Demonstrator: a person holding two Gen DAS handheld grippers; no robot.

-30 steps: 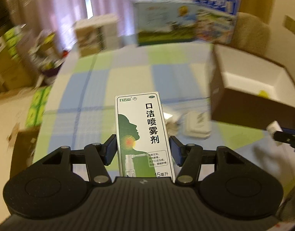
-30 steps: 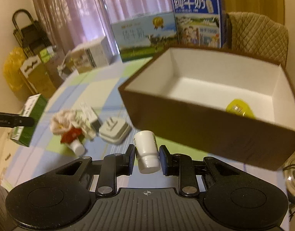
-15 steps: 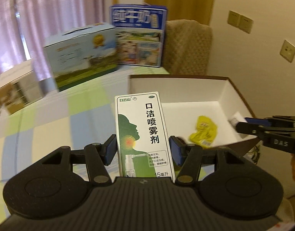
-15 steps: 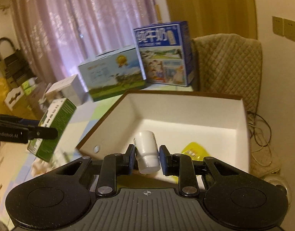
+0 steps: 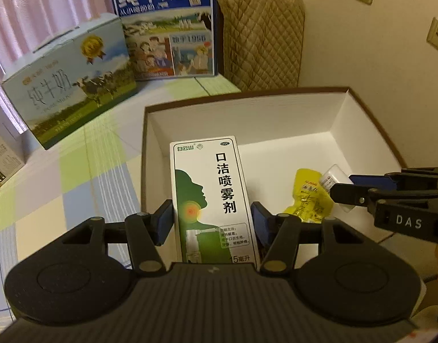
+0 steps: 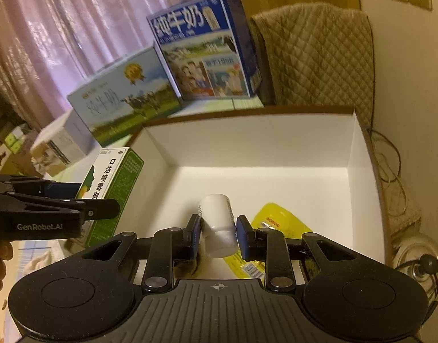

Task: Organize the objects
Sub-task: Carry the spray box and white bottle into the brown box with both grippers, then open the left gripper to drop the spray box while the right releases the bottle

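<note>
The table [image 5: 76,177] wears a checked cloth of green, blue and cream squares. On it stands a large open storage box [image 5: 362,148], brown outside and white inside, with a yellow sachet [image 5: 307,197] lying on its floor; the sachet's print is too small to read.

Behind the box, two milk cartons stand side by side. The blue one [image 5: 164,25] reads 纯牛奶 in large white characters above pictures of a family and cows. The pale blue-green one [image 5: 70,83] shows 纯牛奶 in grey, a gold medal and cattle on grass. A smaller white carton [image 6: 59,145] sits further left, its print unreadable.

The left tool [image 5: 211,223] is clamped on a white and green medicine carton [image 5: 211,194], held upright at the box's near-left wall. Its face reads 白云山, OTC, 口洁喷雾剂 and 15毫升, with a green head silhouette and a red spot at the throat. From the right wrist view, the side of that tool reads GenRobot.AI.

The right tool [image 6: 218,233] is closed on a small white bottle [image 6: 217,224], held above the box interior beside the sachet; its label is too small to read. In the left wrist view, this tool's side reads DAS.
</note>
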